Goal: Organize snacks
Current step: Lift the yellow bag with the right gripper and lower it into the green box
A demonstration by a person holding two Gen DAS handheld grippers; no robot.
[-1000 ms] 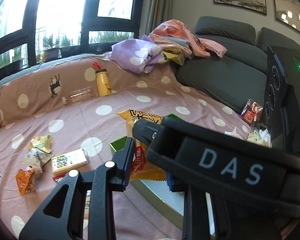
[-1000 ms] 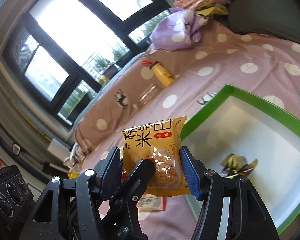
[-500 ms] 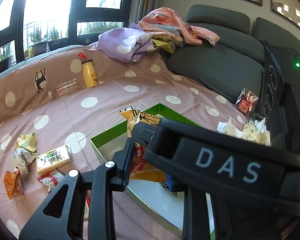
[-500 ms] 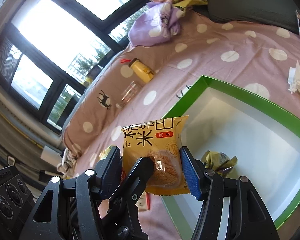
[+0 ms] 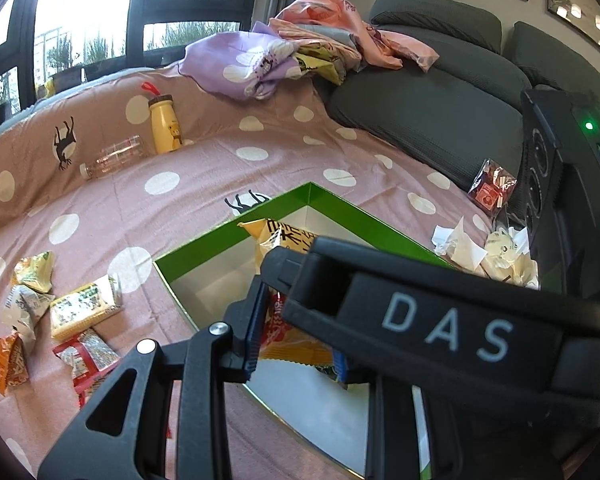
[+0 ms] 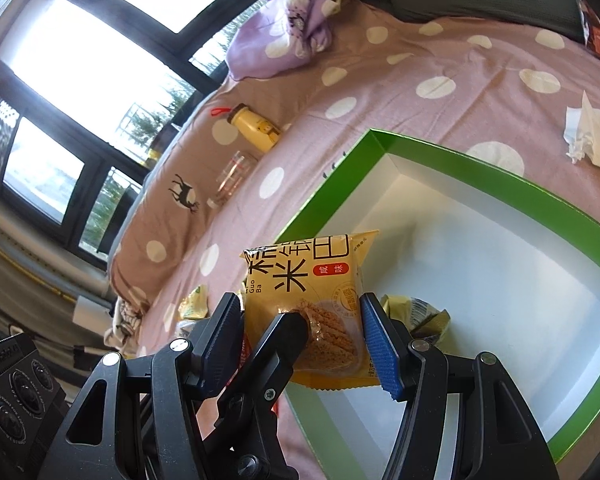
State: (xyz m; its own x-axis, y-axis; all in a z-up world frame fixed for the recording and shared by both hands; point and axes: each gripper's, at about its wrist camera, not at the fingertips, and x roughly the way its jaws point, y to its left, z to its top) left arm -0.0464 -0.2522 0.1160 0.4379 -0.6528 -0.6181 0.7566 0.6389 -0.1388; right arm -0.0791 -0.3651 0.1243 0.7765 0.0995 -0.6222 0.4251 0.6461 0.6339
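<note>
Two grippers hanging over a green-rimmed box on a polka-dot bed.
The left gripper (image 6: 288,344) is pressing its jaws together, gripping nothing; beside it the right gripper (image 6: 302,338) is clamping a yellow rice-cracker packet (image 6: 312,280) between blue pads, holding it upright above the green-rimmed box (image 6: 480,168), where a crumpled gold wrapper (image 6: 420,314) is lying.

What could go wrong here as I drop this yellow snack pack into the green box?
The yellow snack pack hangs near the green box edge, so released early it might land on the rim or the blanket. The right hand-held gripper holds only its lower part, so it may tilt. It could also cover the small wrapped snack already inside.
</note>
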